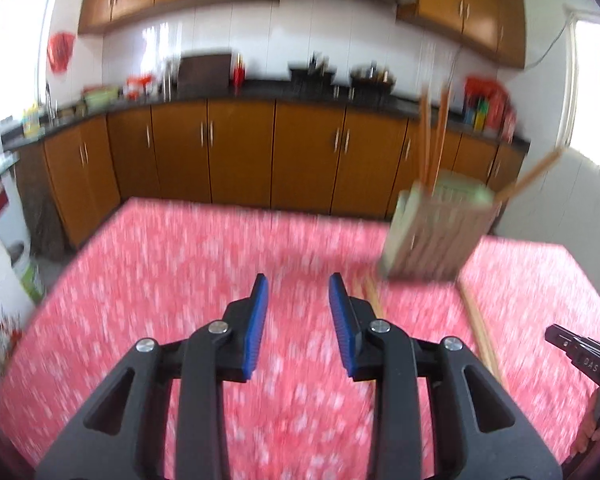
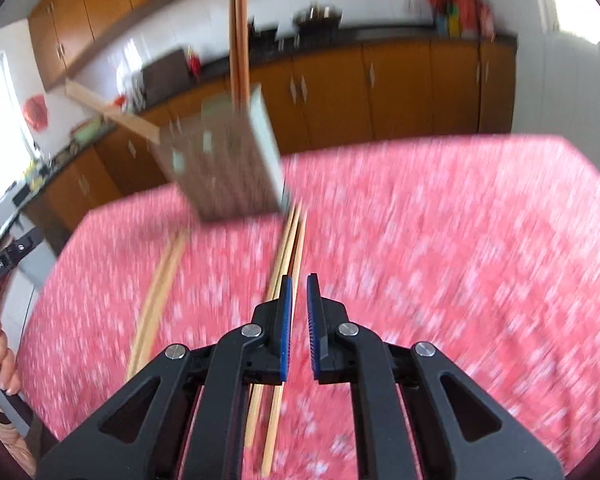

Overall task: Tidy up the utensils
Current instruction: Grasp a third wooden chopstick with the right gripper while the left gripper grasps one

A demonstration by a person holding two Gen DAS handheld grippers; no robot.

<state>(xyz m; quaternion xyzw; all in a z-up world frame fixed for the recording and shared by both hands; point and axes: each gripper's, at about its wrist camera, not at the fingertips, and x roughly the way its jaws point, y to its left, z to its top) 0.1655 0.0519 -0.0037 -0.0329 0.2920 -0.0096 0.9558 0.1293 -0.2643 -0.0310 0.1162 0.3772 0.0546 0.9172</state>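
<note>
A slatted utensil holder (image 1: 436,232) stands on the red patterned tablecloth (image 1: 180,280) with several chopsticks (image 1: 432,136) upright in it. My left gripper (image 1: 298,286) is open and empty, left of the holder. Loose chopsticks (image 1: 482,332) lie on the cloth to its right. In the right wrist view the holder (image 2: 228,164) is ahead; a chopstick bundle (image 2: 288,248) lies under my right gripper (image 2: 299,284), whose jaws stand nearly closed with a narrow gap, holding nothing. A second pair (image 2: 160,288) lies to the left.
Orange kitchen cabinets (image 1: 240,152) and a dark counter with pots lie beyond the table. The right gripper's body (image 1: 580,356) shows at the left view's right edge. A hand (image 2: 0,356) holds the other gripper at the right view's left edge.
</note>
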